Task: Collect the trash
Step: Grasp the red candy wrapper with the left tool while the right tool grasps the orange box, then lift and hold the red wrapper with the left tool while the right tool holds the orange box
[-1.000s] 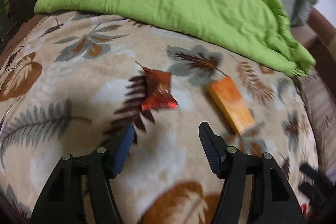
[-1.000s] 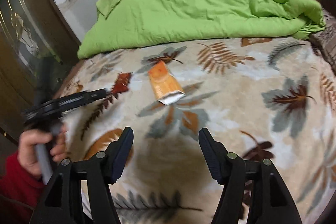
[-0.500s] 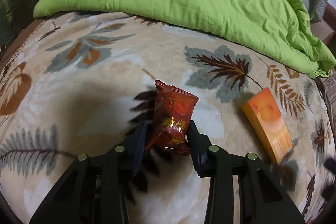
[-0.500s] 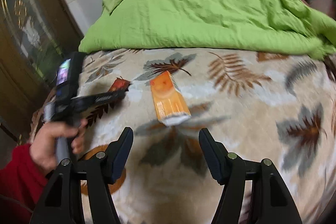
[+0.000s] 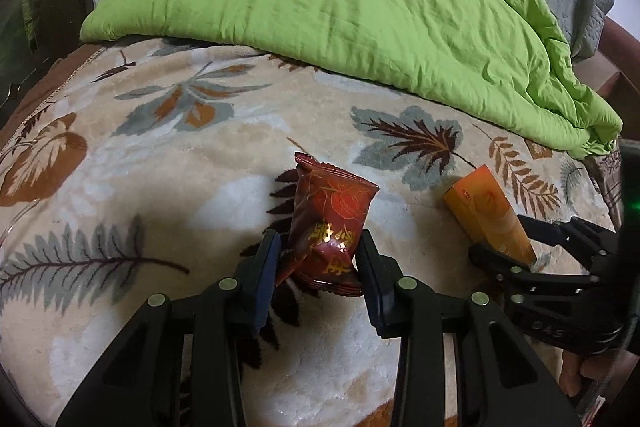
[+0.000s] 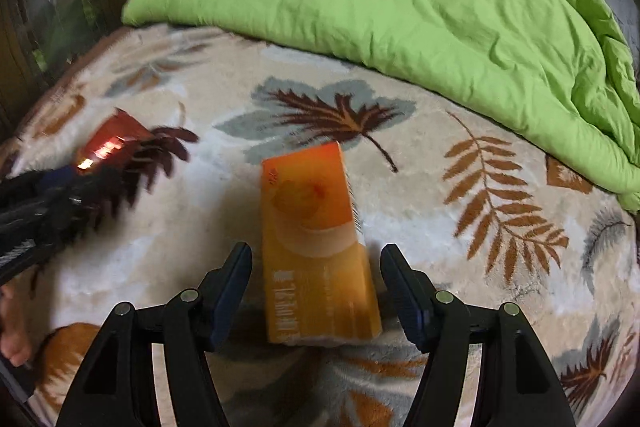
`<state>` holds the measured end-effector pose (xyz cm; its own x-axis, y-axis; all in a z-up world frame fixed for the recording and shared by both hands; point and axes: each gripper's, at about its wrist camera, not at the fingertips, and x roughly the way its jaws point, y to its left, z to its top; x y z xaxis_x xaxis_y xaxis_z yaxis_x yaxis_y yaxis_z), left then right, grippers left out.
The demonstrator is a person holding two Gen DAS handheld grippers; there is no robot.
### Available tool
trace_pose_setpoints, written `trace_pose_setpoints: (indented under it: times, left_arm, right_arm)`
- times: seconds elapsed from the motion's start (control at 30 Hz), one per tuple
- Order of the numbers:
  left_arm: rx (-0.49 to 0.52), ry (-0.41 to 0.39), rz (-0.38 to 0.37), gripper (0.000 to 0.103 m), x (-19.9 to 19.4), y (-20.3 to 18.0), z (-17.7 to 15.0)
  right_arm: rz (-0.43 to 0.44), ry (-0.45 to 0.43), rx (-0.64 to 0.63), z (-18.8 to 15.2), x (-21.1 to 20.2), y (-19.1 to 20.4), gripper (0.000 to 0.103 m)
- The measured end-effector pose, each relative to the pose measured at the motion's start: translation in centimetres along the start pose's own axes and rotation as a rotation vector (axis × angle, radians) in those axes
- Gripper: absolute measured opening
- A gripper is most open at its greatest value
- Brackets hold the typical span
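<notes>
Our spread right tongs (image 6: 316, 291) straddle the flat orange cardboard box (image 6: 316, 243), long axis toward twelve o'clock; left tongs (image 5: 318, 263) pinch the dark-red foil wrapper (image 5: 328, 219).

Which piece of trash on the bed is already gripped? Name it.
The dark red snack wrapper, pinched by the left gripper. The orange box merely lies between the right gripper's open jaws.

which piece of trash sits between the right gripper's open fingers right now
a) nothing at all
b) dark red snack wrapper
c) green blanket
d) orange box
d: in the right wrist view the orange box lies on the leaf-print blanket between the right gripper fingers, which stand apart from its sides.
</notes>
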<state>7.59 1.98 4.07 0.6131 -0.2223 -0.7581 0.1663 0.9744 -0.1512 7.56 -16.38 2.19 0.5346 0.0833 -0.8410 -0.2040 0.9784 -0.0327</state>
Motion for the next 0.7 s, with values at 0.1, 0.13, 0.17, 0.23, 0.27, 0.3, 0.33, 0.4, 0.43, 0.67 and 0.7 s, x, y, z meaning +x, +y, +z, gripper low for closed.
trace_pose_setpoints:
  times: [0.1,0.13,0.17,0.23,0.27,0.3,0.33,0.4,0.43,0.67,0.7]
  left_arm:
    - [0.01,-0.008,0.003,0.037,-0.3,-0.1,-0.3]
    - [0.012,-0.012,0.001,0.037,-0.7,-0.1,-0.4]
    - [0.012,-0.015,-0.003,0.037,-0.9,-0.2,-0.6]
    - [0.016,-0.027,-0.011,0.037,-1.8,-0.7,-1.0]
    - [0.023,-0.034,-0.011,0.037,-2.3,-1.0,-1.3]
    - [0.034,-0.039,-0.014,0.037,-2.9,-1.5,-1.6]
    - [0.041,-0.047,-0.022,0.037,-3.6,-1.9,-2.0]
    - [0.056,-0.065,-0.034,0.037,-5.1,-2.7,-2.8]
    - [0.067,-0.075,-0.036,0.037,-6.0,-3.1,-3.3]
    - [0.119,-0.123,-0.045,0.037,-11.3,-5.5,-8.1]
    - [0.132,-0.131,-0.041,0.037,-12.0,-5.9,-8.8]
  right_arm:
    - [0.015,-0.023,0.062,-0.9,-0.7,-0.6,0.057]
    - [0.02,-0.041,0.081,-1.3,-1.4,-0.8,0.056]
    - [0.022,-0.053,0.091,-1.6,-2.0,-0.9,0.056]
    - [0.025,-0.078,0.114,-2.6,-3.7,-0.9,0.056]
    - [0.031,-0.092,0.134,-3.4,-4.9,-0.9,0.056]
    - [0.04,-0.105,0.149,-4.0,-5.8,-0.9,0.056]
    - [0.051,-0.122,0.162,-4.9,-7.1,-0.8,0.056]
    - [0.049,-0.146,0.164,-6.4,-9.3,-0.3,0.056]
    - [0.052,-0.163,0.169,-7.4,-10.8,-0.1,0.056]
    - [0.027,-0.249,0.251,-12.9,-18.2,1.4,0.056]
    - [0.021,-0.26,0.264,-13.7,-19.1,1.6,0.056]
